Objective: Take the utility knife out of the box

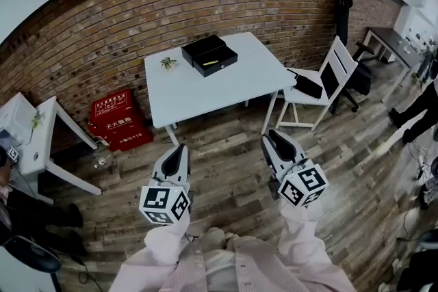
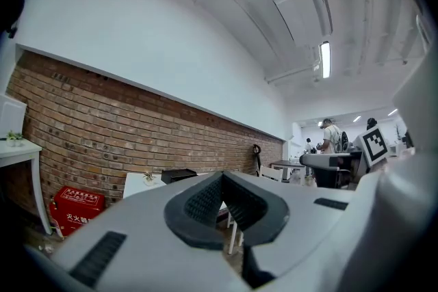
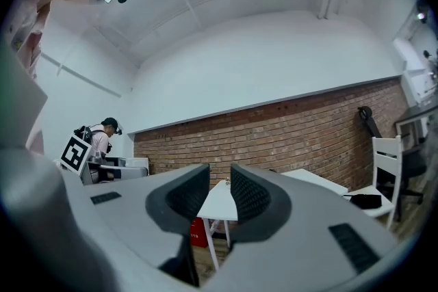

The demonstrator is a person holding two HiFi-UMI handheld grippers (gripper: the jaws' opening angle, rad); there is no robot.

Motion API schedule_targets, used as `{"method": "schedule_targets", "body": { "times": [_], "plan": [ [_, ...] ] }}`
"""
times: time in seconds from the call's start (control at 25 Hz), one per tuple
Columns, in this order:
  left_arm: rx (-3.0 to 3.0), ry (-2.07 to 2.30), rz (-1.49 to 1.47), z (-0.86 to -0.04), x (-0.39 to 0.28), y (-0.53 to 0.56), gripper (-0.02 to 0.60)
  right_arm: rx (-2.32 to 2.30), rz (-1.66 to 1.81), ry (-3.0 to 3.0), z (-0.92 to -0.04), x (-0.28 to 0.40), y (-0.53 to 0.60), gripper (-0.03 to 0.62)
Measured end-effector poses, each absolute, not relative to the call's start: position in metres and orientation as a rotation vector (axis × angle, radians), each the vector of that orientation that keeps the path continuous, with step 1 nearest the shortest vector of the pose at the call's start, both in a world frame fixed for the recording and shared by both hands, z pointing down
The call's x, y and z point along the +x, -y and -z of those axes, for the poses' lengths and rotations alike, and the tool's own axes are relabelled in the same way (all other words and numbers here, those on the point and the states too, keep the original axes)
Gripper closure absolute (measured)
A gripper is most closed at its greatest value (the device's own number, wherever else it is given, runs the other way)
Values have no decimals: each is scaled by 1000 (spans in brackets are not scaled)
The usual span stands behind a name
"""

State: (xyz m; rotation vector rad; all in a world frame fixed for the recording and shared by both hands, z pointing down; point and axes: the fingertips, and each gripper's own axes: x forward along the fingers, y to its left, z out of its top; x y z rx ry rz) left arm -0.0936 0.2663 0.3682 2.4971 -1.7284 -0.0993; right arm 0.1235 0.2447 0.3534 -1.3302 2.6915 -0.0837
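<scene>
The right gripper (image 3: 220, 178) is released: its two ribbed pads stand apart with a clear gap, and only the far room shows through that gap, so it carries nothing. The left gripper (image 2: 222, 178) is clenched on itself, its pad tips meeting with nothing caught in them. Both point roughly level and forward, side by side in front of the person's pale sleeves, above a wooden floor (image 1: 226, 154). The task's thing lies well apart from both: a black box (image 1: 209, 55) sits near the back of a white table (image 1: 205, 96) by the brick wall, just beside a small plant (image 1: 168, 63). The box appears to lie open in two dark halves, and a thin pale sliver in the nearer half is probably the utility knife, though it is too small to be sure. The step in hand looks like the approach, with the reaching and grasping all left to do. To do it well, the person should close in on the near edge of the table first, so the box comes under the head view. The open right jaws then want lining up across the knife's narrow width, not along its length, and coming down from above to clear the tray wall. The left gripper could press on the box rim to stop the light tray sliding or lifting with the knife.
</scene>
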Motion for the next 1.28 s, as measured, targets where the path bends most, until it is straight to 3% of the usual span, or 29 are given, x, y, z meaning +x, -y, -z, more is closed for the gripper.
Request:
{"method": "schedule_targets", "body": {
  "times": [0.36, 1.28],
  "plan": [
    [2475, 1741, 88, -373, -92, -252, 589, -1365, 129, -2662, -363, 130, -226, 447],
    [2410, 1707, 66, -401, -105, -94, 589, -1401, 220, -2592, -379, 135, -72, 445]
  ]
}}
